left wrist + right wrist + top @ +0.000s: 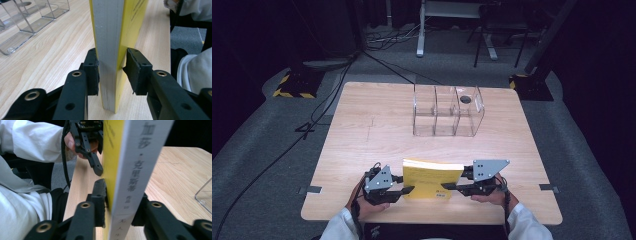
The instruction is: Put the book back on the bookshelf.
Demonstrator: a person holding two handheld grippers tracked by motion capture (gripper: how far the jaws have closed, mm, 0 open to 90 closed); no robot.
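You have the book [432,179] standing on edge at the near middle of the table [362,130], with one gripper at each end of it. Your left gripper [404,189] has its fingers [91,72] on either side of the book's page edge: the left finger lies against the pages, while the right one looks a hair off the yellow cover, so call that grip light, though the angle makes this hard to judge. Your right gripper [451,186] takes the spine end, its fingers [100,202] closed on the book from both faces, the white spine with its printed characters rising between them. The clear rack [447,111] stands farther back on the table, a little right of centre and well apart from the book, its three slots open at the top and apparently holding nothing; a dark round mark shows near its far right corner, and you can't tell from here what it is. The step in hand looks like the two-handed lift: the book is upright and held, but it sits on the wood and has not yet been carried toward the rack. Before you raise it, firm up the left grip so the page block won't sag or fan open. Then lift both ends level, carry the book away from you, line its thin edge up with one slot, and lower it straight between the dividers, without knocking the light plastic walls.
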